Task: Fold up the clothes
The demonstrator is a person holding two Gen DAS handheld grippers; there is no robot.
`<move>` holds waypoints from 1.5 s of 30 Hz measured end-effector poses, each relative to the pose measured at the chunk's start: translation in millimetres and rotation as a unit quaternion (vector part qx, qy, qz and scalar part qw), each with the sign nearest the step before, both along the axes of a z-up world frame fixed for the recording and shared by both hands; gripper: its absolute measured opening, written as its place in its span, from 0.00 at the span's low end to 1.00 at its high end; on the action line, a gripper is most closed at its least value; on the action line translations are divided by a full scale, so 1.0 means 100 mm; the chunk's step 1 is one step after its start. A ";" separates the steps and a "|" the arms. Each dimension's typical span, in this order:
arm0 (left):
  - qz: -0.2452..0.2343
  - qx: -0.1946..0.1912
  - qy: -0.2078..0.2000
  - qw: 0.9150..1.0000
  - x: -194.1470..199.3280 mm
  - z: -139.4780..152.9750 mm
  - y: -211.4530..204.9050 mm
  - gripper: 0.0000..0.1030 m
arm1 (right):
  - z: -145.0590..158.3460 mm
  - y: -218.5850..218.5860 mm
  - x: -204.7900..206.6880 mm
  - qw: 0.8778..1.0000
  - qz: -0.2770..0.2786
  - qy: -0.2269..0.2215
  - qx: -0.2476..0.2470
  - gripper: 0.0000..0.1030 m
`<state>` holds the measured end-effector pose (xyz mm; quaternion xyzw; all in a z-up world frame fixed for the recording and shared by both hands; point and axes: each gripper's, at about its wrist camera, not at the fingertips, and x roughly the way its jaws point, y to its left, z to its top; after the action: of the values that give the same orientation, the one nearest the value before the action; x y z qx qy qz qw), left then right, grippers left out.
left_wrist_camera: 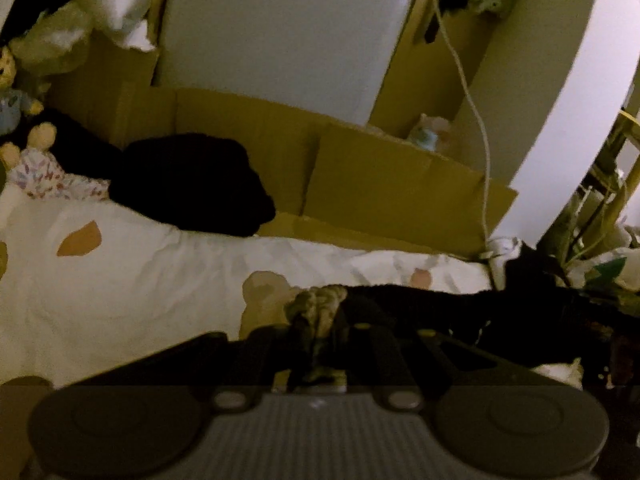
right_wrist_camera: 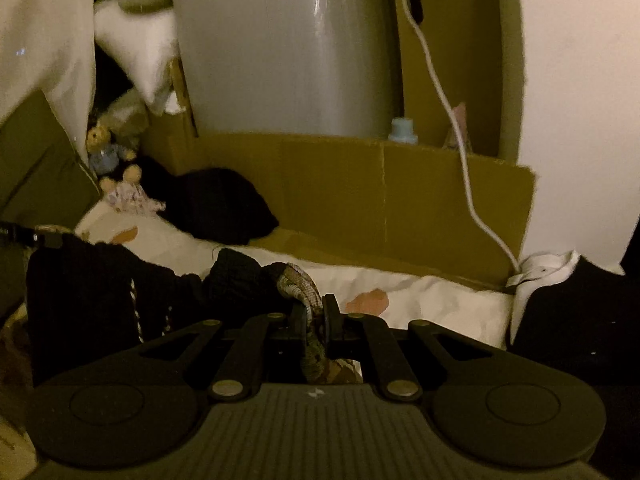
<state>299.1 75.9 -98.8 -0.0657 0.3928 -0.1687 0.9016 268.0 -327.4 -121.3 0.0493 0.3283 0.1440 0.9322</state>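
Both tools are clamped on one dark garment (right_wrist_camera: 120,300) that sags between them low over the white bedcover (left_wrist_camera: 120,280): the left gripper (left_wrist_camera: 320,332) and the right gripper (right_wrist_camera: 316,320) each pinch a patterned hem tight between their jaws. The cloth reads as soft, light and limp, so corners and hem edges look the surest holds. The cardboard box (right_wrist_camera: 380,200) on the far side stands open; its contents cannot be told, though a grey upright panel (right_wrist_camera: 288,48) rises behind it.

Matt black plastic is seen on the right gripper (right_wrist_camera: 316,320). A dark knitted garment (right_wrist_camera: 236,276) with patterned woven trim is noted. Creased white cotton bedding (left_wrist_camera: 120,280), matt brown cardboard (right_wrist_camera: 340,192), glossy grey panel (right_wrist_camera: 280,48).
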 end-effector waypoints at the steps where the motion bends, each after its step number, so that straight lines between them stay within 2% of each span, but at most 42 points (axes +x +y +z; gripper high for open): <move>1: 0.001 0.000 0.003 1.000 0.04 -0.06 0.02 0.09 | -0.06 0.02 0.05 1.000 0.002 0.004 -0.002 0.08; 7: 0.005 0.003 0.033 0.999 0.27 -0.52 0.13 0.10 | -0.43 0.14 0.32 1.000 0.005 0.027 -0.014 0.08; 10: 0.004 0.009 0.067 0.998 0.32 -0.90 0.12 0.10 | -0.66 0.18 0.43 0.999 0.002 0.048 -0.023 0.08; 13: -0.002 0.015 0.096 0.995 0.29 -1.19 0.11 0.10 | -0.91 0.20 0.47 0.997 0.000 0.078 -0.029 0.08; 19: -0.022 0.037 0.146 0.988 0.12 -1.59 0.09 0.12 | -1.34 0.18 0.40 0.991 0.001 0.127 -0.036 0.09; 20: -0.027 0.042 0.154 0.987 0.07 -1.64 0.08 0.14 | -1.37 0.18 0.38 0.991 0.001 0.130 -0.034 0.10; 22: -0.027 0.046 0.168 0.984 0.03 -1.67 0.09 0.22 | -1.41 0.18 0.34 0.990 0.002 0.135 -0.032 0.14; 24: -0.016 0.054 0.172 0.983 -0.01 -1.62 0.13 0.45 | -1.41 0.20 0.30 0.989 0.009 0.141 -0.036 0.22; 25: -0.010 0.058 0.171 0.984 -0.02 -1.59 0.15 0.49 | -1.39 0.21 0.29 0.989 0.017 0.143 -0.039 0.26; 27: -0.005 0.062 0.158 0.986 -0.04 -1.48 0.18 0.61 | -1.34 0.23 0.25 0.988 0.035 0.143 -0.046 0.44; 32: -0.008 0.068 0.117 0.991 0.02 -1.19 0.20 0.68 | -1.15 0.22 0.15 0.987 0.065 0.128 -0.066 0.55; 34: -0.007 0.071 0.112 0.991 0.09 -1.18 0.16 0.69 | -1.09 0.19 0.15 0.988 0.067 0.123 -0.064 0.55; 37: -0.006 0.067 0.114 0.991 0.23 -1.27 0.06 0.69 | -1.03 0.15 0.19 0.989 0.063 0.116 -0.059 0.55; 41: -0.026 0.086 0.113 0.990 0.31 -1.44 -0.12 0.69 | -1.01 0.11 0.31 0.991 0.056 0.111 -0.056 0.55; 45: -0.034 0.096 0.129 0.986 0.36 -1.62 -0.19 0.69 | -1.05 0.12 0.52 0.991 0.052 0.116 -0.045 0.55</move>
<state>334.8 56.5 -260.7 0.0131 0.5222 -0.1513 0.8392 319.7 -315.9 -226.7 0.0059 0.4424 0.1708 0.8804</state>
